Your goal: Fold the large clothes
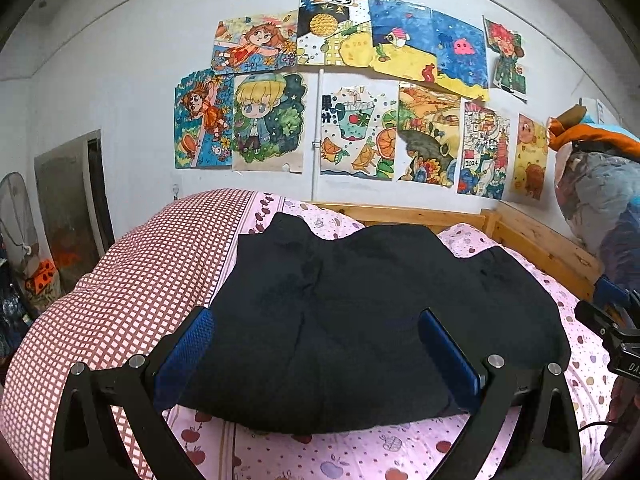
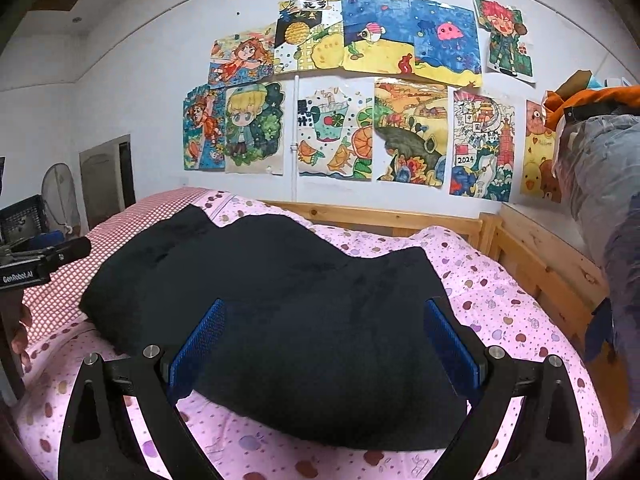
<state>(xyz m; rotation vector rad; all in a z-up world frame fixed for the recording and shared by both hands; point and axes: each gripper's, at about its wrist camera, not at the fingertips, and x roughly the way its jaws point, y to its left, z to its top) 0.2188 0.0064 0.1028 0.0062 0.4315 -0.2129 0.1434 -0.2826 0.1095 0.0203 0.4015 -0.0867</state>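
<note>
Through the left wrist camera I see my left gripper point(image 1: 316, 344) with its blue-padded fingers point(image 1: 186, 354) spread wide apart, gripping nothing. Between and beyond them lies the black garment point(image 1: 360, 312), a bulky dark heap resting on the pink apple-print bedsheet point(image 1: 360, 456). Its near edge sits just past my fingertips, and I cannot tell whether the pads touch the cloth or only hang above it. To the left of the garment is a red-and-white checked quilt point(image 1: 132, 280), bunched up and touching the garment's left side. Behind the bed runs a wooden bed frame point(image 1: 536, 240), and above it the wall carries a cluster of children's drawings point(image 1: 348, 92). At the right edge I catch part of my right gripper point(image 1: 612, 332), and a pile of bagged bedding point(image 1: 600, 200) beyond it.

Through the right wrist camera my right gripper point(image 2: 324, 344) also has its fingers point(image 2: 452, 344) held wide apart, empty. The black garment point(image 2: 280, 312) fills the middle of the view, lying on the pink bedsheet point(image 2: 512, 320) with its near edge between my fingers. At the far left the left gripper point(image 2: 44, 260) pokes in, beside the garment's left end, over the checked quilt point(image 2: 60, 292). The drawings point(image 2: 352, 92) and the wooden frame point(image 2: 540, 256) sit behind.
</note>
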